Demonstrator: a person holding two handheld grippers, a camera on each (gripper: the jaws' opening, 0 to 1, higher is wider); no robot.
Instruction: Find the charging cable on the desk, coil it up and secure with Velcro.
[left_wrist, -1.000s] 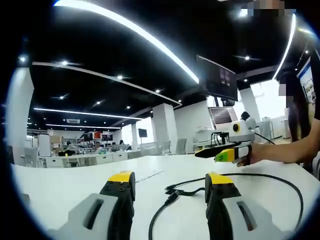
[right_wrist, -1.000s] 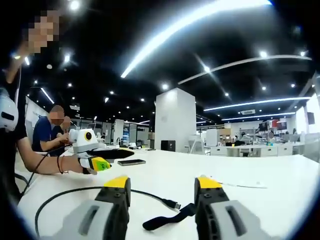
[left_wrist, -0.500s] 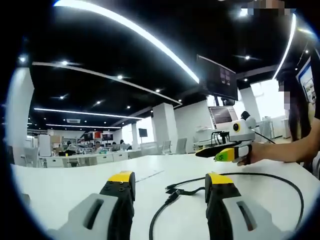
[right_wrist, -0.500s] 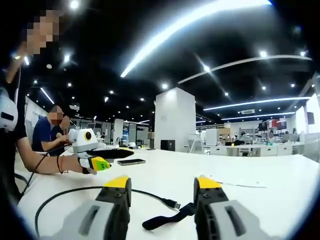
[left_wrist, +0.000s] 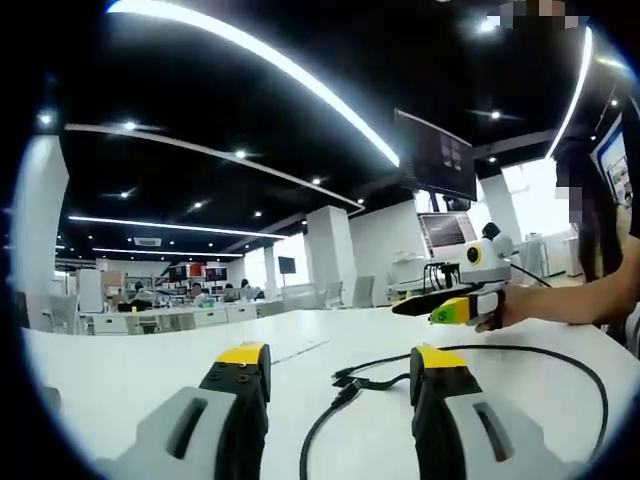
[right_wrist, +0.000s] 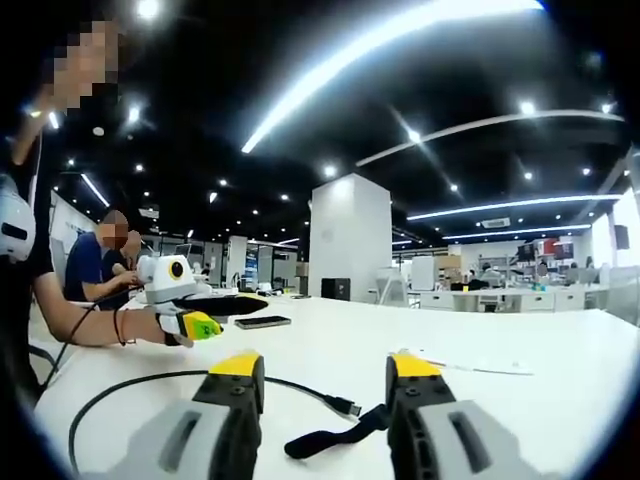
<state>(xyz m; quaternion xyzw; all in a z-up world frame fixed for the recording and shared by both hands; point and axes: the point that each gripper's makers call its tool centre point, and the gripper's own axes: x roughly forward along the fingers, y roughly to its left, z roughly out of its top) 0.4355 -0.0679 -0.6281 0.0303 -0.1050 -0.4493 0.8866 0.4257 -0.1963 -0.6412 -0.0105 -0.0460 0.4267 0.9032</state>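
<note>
White desk surface (left_wrist: 150, 370), broad and matte, carrying all items listed.

Left gripper (left_wrist: 342, 365), grey body with yellow-capped black jaws: jaws spread, nothing between them, low over the surface. It also appears in the right gripper view (right_wrist: 215, 312), at left, held in a person's hand (right_wrist: 158, 325).

Right gripper (right_wrist: 325, 366), same build: jaws spread, gripping nothing. It also appears in the left gripper view (left_wrist: 455, 303), at right, held in a hand (left_wrist: 497, 310).

Thin black charging cable (left_wrist: 560, 358): lies loose and uncoiled on the surface, sweeping in a wide arc at right, with its plug ends (left_wrist: 347, 381) lying between the left gripper's jaws. In the right gripper view the cable (right_wrist: 110, 390) curves from lower left to a connector (right_wrist: 347, 407) between the jaws.

Black Velcro strap (right_wrist: 325, 436): flat on the surface, just beside the connector, attached near that end.

Dark flat phone (right_wrist: 262, 323): on the surface, well beyond the cable.
</note>
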